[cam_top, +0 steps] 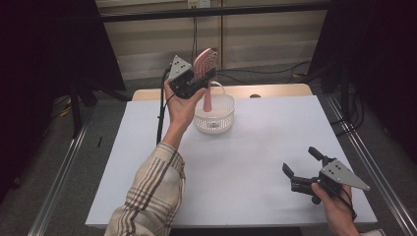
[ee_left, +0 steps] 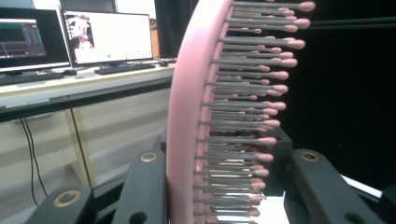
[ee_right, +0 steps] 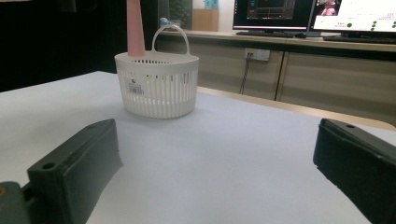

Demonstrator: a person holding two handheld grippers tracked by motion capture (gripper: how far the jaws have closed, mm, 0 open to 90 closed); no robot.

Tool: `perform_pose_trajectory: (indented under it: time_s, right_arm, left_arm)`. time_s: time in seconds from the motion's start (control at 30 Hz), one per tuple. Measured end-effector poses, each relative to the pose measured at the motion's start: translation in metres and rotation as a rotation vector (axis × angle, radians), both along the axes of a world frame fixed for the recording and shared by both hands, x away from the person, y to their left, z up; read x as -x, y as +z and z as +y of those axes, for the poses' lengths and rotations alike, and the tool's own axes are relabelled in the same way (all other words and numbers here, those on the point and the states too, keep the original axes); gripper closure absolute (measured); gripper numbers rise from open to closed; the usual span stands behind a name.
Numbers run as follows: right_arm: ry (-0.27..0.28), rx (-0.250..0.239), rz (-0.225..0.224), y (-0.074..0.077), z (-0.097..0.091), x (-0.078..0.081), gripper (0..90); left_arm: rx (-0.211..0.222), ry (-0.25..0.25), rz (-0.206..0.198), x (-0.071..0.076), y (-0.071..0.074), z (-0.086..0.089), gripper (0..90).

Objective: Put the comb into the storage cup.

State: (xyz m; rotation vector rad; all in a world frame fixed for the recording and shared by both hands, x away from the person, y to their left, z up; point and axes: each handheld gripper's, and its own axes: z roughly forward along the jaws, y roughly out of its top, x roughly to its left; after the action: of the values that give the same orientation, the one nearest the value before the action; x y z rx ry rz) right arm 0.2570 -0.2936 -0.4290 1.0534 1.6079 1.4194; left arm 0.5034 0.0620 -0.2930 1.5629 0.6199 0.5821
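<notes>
One table: a white top (cam_top: 246,162) with a wooden edge along its far side, seen from above; it carries one basket, and the right gripper hangs over its near right corner.
Two monitors: lit screens (ee_left: 108,38) side by side on a desk beyond the table, with a keyboard in front of them.
Two grippers: the left gripper (cam_top: 196,78) is raised above the basket, pinching the brush head between its jaws; the right gripper (cam_top: 302,164) is low over the table, jaws spread wide with nothing between them.
One basket: white, slotted, with a hoop handle (cam_top: 214,114), standing on the far half of the table.
One brush: pink, with pink-tipped bristles (cam_top: 205,64), held upright, head up, its handle pointing down into the basket.
</notes>
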Motion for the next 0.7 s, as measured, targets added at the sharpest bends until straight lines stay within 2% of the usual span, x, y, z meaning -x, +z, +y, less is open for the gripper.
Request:
perform_pose_trajectory:
  time_s: [0.13,0.33,0.5,0.7]
  right_arm:
    - [0.005,0.008,0.001,-0.001,0.001,0.0,0.3]
    - [0.008,0.009,0.003,-0.001,0.001,0.0,0.3]
    - [0.007,0.007,0.006,-0.001,0.001,-0.001,0.2]
    - [0.007,0.007,0.005,-0.002,0.001,-0.001,0.2]
  left_arm:
    - [-0.017,0.003,0.02,-0.002,-0.008,0.001,63.0]
    - [-0.002,0.015,0.04,-0.003,-0.019,0.001,63.0]
    - [-0.017,0.014,0.049,-0.004,-0.026,-0.002,63.0]
    - [-0.006,0.013,0.064,-0.003,-0.035,-0.005,63.0]
